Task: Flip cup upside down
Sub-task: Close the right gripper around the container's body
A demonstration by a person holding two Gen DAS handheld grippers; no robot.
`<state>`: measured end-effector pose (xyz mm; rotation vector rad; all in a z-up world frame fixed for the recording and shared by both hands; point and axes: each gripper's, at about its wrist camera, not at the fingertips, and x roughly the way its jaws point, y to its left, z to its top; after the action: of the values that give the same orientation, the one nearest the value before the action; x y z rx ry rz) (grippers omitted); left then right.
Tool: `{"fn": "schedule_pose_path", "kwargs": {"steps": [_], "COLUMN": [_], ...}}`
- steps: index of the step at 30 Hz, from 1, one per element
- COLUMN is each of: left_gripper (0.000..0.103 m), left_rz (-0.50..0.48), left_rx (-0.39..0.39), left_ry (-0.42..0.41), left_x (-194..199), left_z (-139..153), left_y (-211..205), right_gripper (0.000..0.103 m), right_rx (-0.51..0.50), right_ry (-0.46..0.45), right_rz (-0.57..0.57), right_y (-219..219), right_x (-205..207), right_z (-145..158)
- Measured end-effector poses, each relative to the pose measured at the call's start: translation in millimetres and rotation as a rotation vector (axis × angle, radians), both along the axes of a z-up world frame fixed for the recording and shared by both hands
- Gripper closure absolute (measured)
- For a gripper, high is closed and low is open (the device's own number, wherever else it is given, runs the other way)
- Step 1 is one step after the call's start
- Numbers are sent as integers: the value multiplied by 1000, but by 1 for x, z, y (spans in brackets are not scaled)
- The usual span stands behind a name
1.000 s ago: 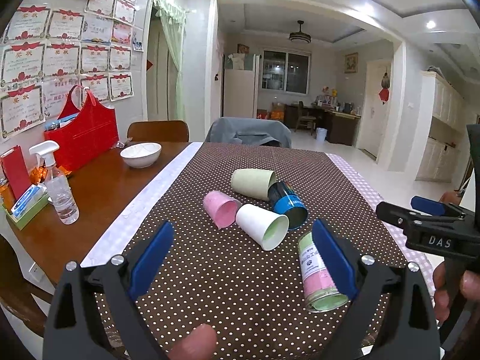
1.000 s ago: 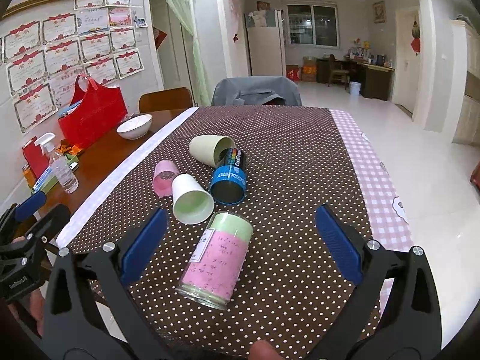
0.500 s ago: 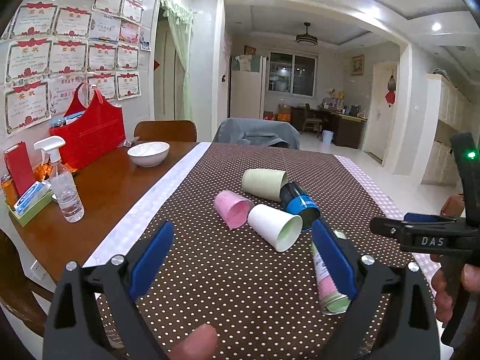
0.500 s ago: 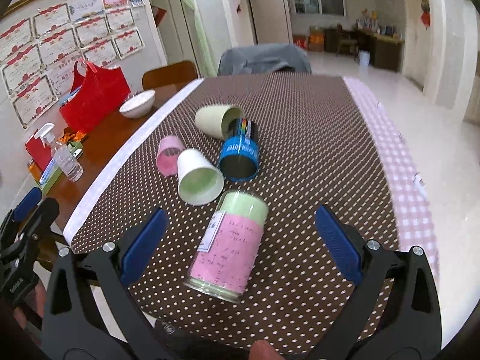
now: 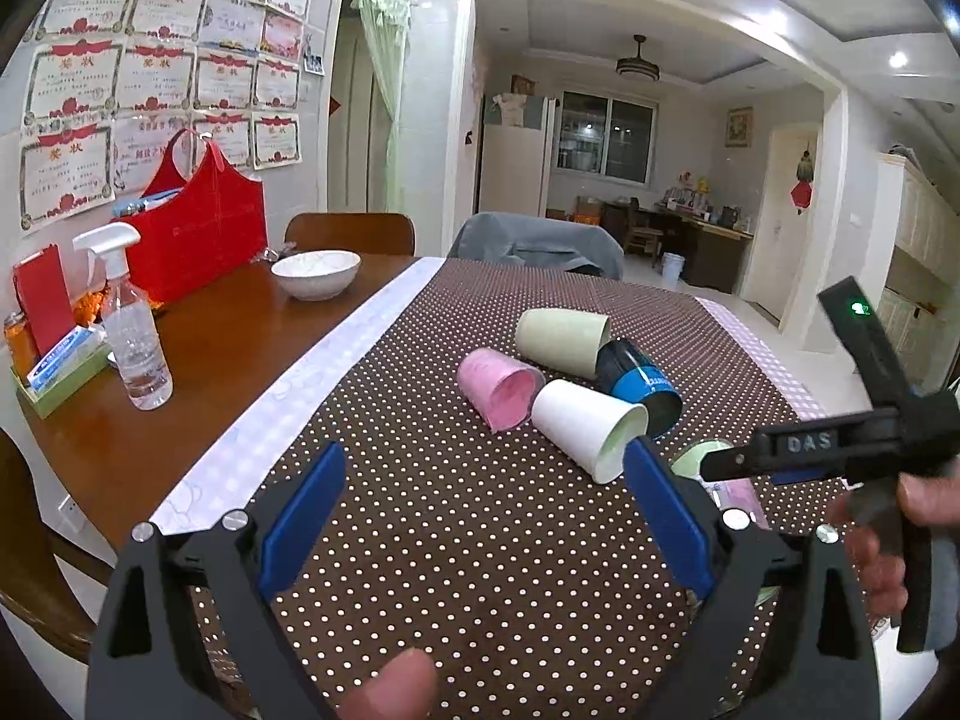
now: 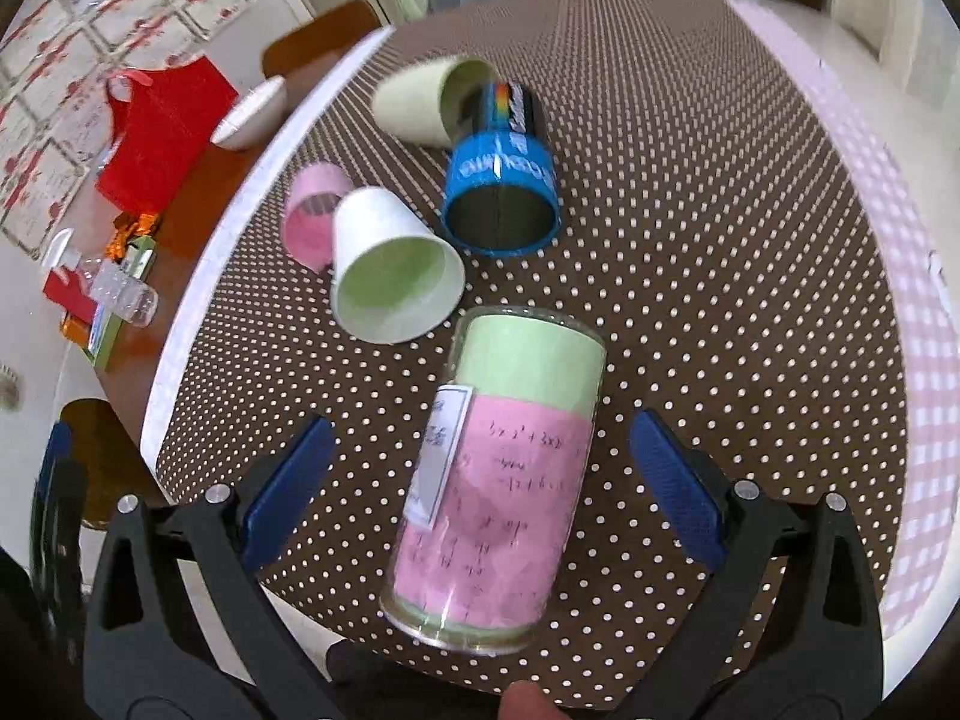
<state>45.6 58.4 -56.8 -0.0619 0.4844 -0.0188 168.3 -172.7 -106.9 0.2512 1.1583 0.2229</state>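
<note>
Several cups lie on their sides on the dotted brown tablecloth (image 6: 690,240): a clear cup with pink and green paper (image 6: 498,480), a white cup (image 6: 390,264) (image 5: 588,426), a pink cup (image 6: 309,216) (image 5: 498,384), a blue cup (image 6: 501,186) (image 5: 639,381) and a pale green cup (image 6: 423,102) (image 5: 561,333). My right gripper (image 6: 480,480) is open, its jaws on either side of the clear cup, above it. My left gripper (image 5: 480,516) is open and empty over the cloth, near the white cup. The right gripper's body (image 5: 840,444) shows at the right of the left wrist view.
On the wooden table (image 5: 228,336) to the left stand a spray bottle (image 5: 132,324), a white bowl (image 5: 315,273), a red bag (image 5: 198,234) and a small tray of packets (image 5: 54,360). Chairs (image 5: 351,231) stand at the far edge. The table's near edge runs below the clear cup.
My right gripper has tilted down and moved forward over the clear cup, which now lies between its jaws. My left gripper has shifted slightly left and back; the cups have not moved.
</note>
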Motion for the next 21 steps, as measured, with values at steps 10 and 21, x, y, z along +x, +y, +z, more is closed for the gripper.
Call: {"fn": "schedule_pose_path", "kwargs": {"steps": [10,21], "left_gripper": [11,11], "left_rz": [6,-23], "left_rx": [-34,-36], "left_ry": [35,50], "left_x": [11,11], "left_z": [-14,-18], "left_y": [11,2], "right_gripper": [12,34], "right_rx": [3,-5], "right_ry": [155,191], "right_rz": [-40,-33], "right_y": [0,14], "right_x": [31,45], "right_z": [-22,-39]}}
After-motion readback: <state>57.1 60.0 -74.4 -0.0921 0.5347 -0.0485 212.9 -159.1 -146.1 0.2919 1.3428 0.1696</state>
